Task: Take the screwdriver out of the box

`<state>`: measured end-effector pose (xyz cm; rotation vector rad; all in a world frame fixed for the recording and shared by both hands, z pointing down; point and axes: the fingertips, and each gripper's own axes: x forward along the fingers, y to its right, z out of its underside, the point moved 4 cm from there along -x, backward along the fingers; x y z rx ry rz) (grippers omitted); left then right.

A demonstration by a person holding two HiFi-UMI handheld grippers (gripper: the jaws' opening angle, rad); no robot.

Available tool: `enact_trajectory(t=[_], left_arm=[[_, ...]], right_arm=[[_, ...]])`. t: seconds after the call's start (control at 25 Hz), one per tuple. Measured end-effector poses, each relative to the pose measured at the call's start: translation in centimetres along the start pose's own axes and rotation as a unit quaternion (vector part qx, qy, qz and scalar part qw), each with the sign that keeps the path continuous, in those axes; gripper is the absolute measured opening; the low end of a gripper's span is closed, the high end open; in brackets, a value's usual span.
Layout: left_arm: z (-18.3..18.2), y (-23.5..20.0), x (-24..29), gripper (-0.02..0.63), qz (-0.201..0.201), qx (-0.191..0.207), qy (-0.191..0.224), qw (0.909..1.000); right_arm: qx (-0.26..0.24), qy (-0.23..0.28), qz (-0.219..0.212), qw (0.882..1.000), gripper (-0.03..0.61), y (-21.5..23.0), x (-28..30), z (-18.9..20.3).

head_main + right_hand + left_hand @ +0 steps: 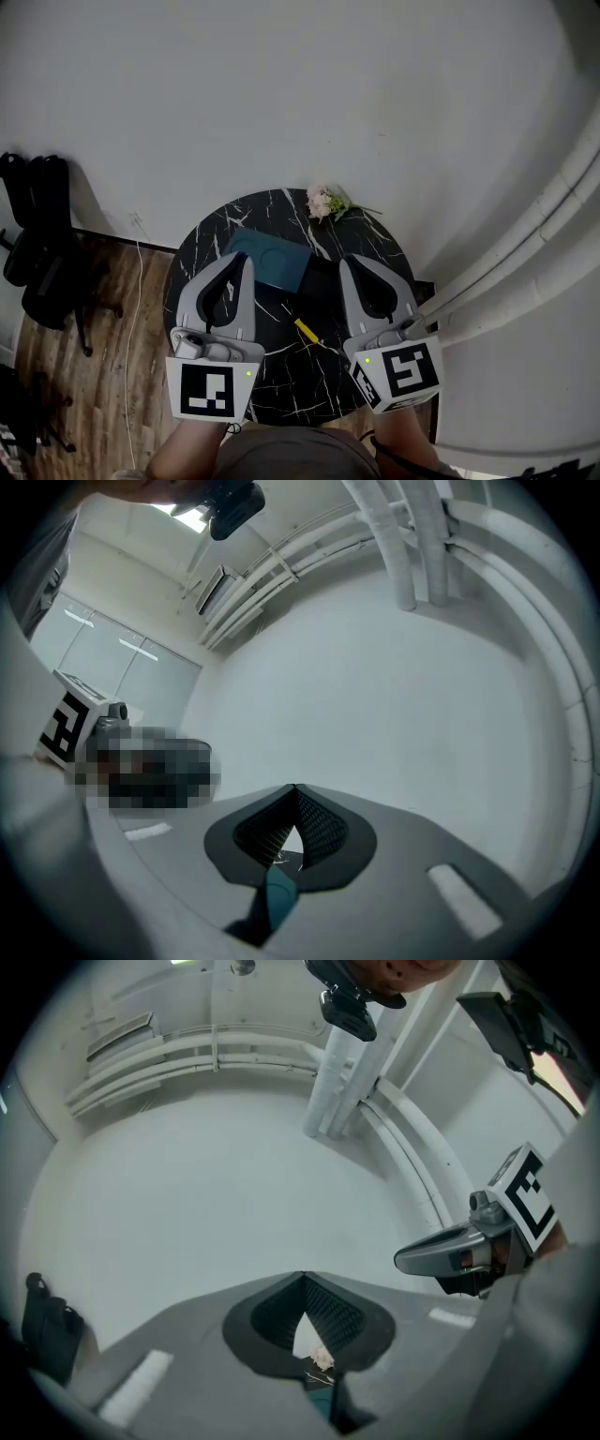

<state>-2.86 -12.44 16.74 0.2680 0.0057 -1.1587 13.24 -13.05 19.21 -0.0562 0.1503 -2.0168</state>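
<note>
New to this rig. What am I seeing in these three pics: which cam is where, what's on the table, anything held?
No robot arm: a person holds a two-jaw gripper in each hand, the left gripper and the right gripper; the marker cubes belong to them. The head view is from a camera on the person's head, looking steeply down. The two gripper views come from wide-angle cameras riding on each gripper, looking along its jaws, so they show mostly wall and pipes. On the round black table lie a teal box, a few flowers and a yellow screwdriver, which rests on the tabletop between the grippers, outside the box. Both pairs of jaws are closed on nothing, so nothing is held.
</note>
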Motion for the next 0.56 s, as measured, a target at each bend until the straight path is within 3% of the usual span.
enact_trajectory(t=[0.56], left_arm=[[-0.12, 0.84, 0.66, 0.001, 0.004, 0.005, -0.001, 1.0000]], right_arm=[[-0.001, 0.003, -0.003, 1.000, 0.025, 0.83, -0.09, 0.03]])
